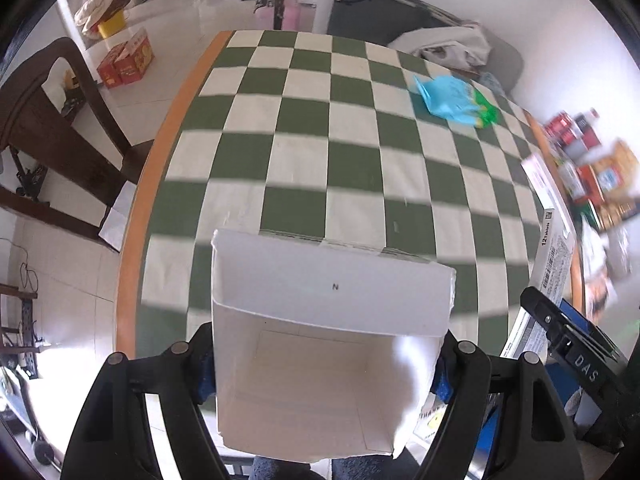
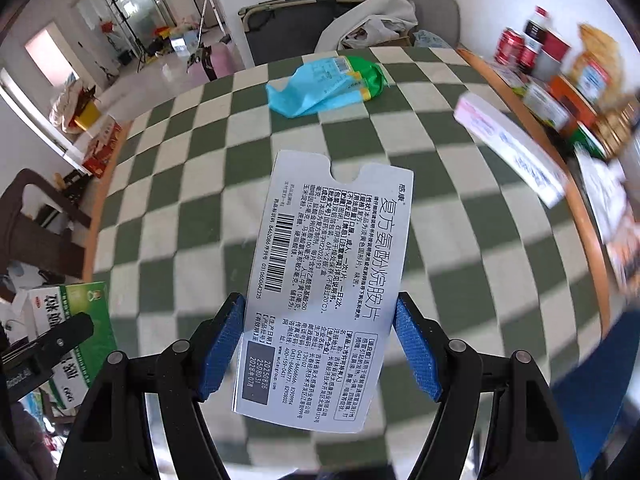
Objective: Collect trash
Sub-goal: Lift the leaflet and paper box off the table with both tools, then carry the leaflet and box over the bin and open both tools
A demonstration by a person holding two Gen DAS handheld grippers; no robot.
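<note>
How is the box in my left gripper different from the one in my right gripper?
The left gripper holds a white box that is opened up, showing a plain hollow inside. The right gripper holds a grey medicine box that looks flattened, its face covered with printed Chinese text and a barcode. Both are cardboard packaging, each clamped between blue pads above the checkered table.

You're at a table (image 1: 256, 152) with a green-and-white checked cloth and an orange rim. Dark wooden chair (image 1: 52, 120) on your left, white tiled floor (image 1: 192, 12) shining with daylight, white walls, and a grey chair (image 2: 432, 12) draped with clothes at the far end.
</note>
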